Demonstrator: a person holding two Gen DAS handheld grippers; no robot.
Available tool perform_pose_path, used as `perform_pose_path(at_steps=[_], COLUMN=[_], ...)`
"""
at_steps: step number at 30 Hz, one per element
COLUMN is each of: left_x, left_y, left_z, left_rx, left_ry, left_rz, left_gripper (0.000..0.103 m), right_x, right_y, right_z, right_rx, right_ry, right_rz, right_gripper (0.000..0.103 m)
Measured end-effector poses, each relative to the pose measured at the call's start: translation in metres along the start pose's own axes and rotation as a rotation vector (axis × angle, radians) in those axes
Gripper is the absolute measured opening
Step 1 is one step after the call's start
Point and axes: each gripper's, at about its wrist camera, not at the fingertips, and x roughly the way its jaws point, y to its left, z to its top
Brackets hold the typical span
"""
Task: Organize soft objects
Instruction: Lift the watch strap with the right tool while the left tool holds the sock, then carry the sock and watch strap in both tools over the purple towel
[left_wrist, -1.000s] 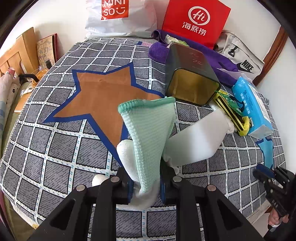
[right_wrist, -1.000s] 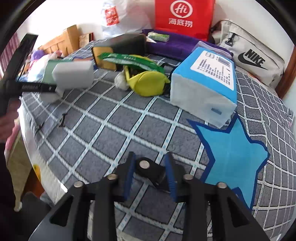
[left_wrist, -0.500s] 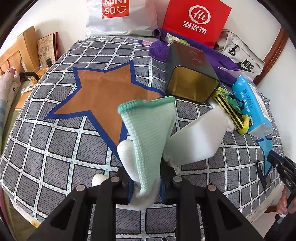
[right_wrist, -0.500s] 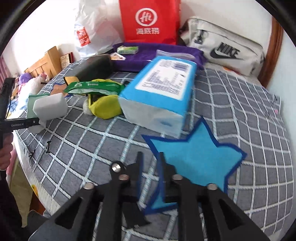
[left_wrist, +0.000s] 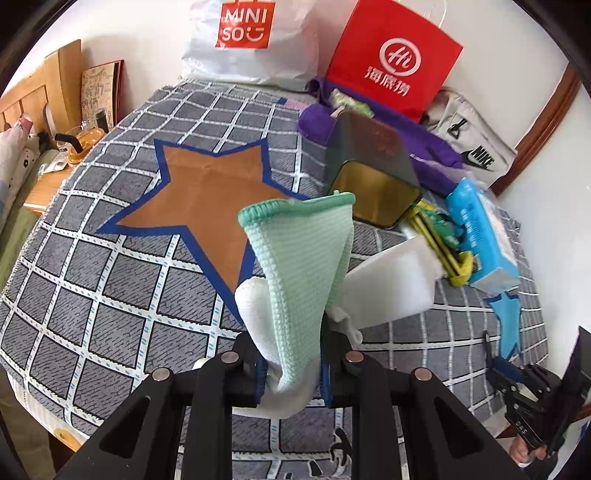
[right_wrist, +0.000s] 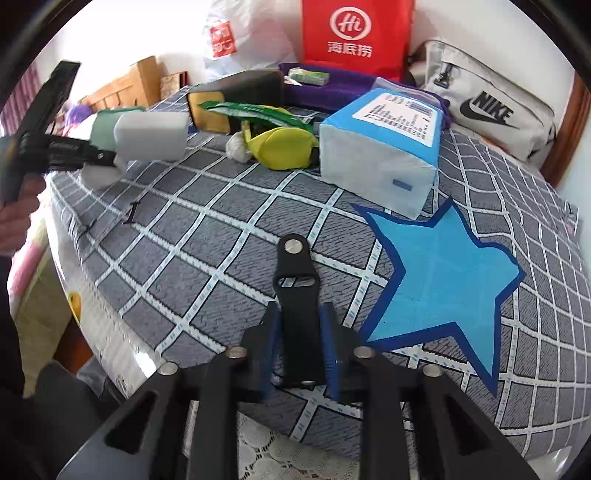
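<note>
Left gripper is clamped on the mint cloth plus white sponge, held above the bed near the brown star. We lower it onto that star before letting go. Right gripper now pinches a black strap; half a second ago the strap lay askew left of its fingers.

bright daylight | soft shadows | fisheye edge warp, dark corners | left edge blurred
</note>
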Motion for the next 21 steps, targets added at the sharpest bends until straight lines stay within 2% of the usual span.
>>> perform_pose_path(at_steps=[3, 5, 13, 21], left_x=[-0.012, -0.024, -0.059, -0.071], left_y=[-0.004, -0.007, -0.02, -0.031], left_z=[0.001, 0.002, 0.008, 0.015], left_rx=[0.015, 0.026, 0.054, 0.052], left_ry=[-0.025, -0.048, -0.115, -0.12], left_rz=[-0.004, -0.006, -0.045, -0.08], left_gripper=[0.02, 0.02, 0.02, 0.02], right_x=[0.001, 0.001, -0.02, -0.044], right_y=[-0.004, -0.005, -0.006, -0.006], right_z=[0.004, 0.007, 0.017, 0.031], right_rx=[0.021, 0.037, 0.073, 0.083], right_ry=[-0.01, -0.018, -0.08, -0.127], right_rz=[-0.001, -0.031, -0.01, -0.026], right_gripper=[0.02, 0.02, 0.02, 0.02])
